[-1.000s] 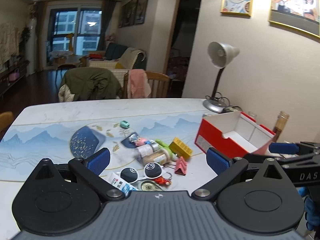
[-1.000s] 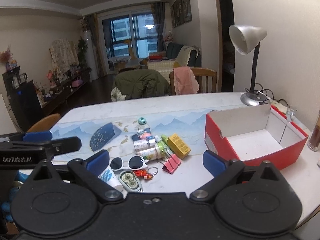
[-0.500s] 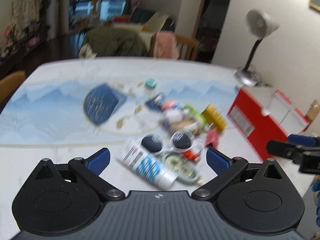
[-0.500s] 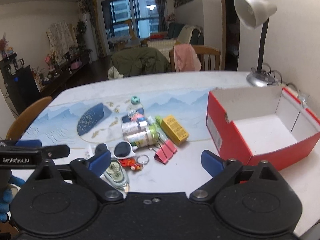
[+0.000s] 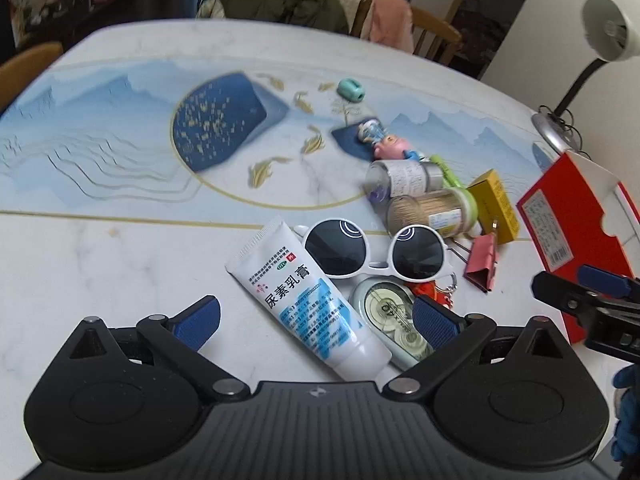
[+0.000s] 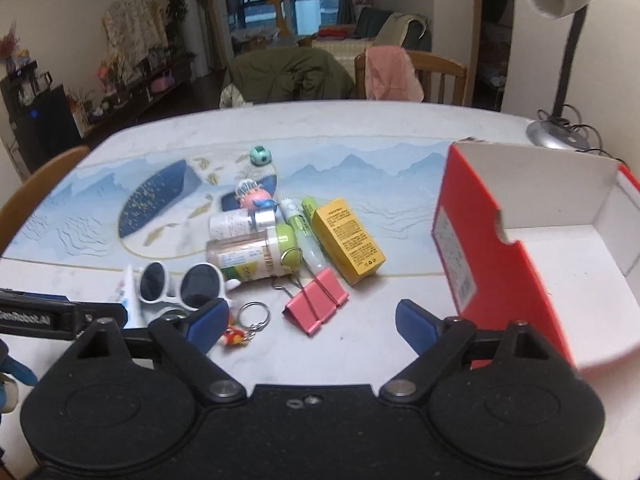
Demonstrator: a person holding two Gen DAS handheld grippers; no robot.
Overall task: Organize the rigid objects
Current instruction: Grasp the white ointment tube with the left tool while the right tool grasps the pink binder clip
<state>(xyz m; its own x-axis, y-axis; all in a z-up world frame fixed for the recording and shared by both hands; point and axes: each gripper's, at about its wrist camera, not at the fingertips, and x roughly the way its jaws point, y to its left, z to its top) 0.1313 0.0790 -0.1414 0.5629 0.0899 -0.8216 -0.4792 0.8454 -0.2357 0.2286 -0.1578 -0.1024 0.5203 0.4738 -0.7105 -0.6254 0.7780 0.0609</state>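
White cream tube (image 5: 308,300) between spread left fingers (image 5: 198,322), untouched

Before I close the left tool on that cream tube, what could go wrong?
The left tool is open over the cream tube, but the correction tape lies against it near the right finger and may get pinched too. The sunglasses touch the tube and could drag along.

Counting on the table (image 5: 100,248): one cream tube (image 5: 308,300), one pair of white sunglasses (image 5: 376,250), one correction-tape dispenser (image 5: 394,320), one pink binder clip (image 6: 316,300), one yellow carton (image 6: 348,236), two lying bottles (a toothpick jar (image 6: 248,256) and a smaller vial (image 6: 240,222)), one red box (image 6: 492,280), one teal trinket (image 6: 261,155), one keyring charm (image 6: 244,326).
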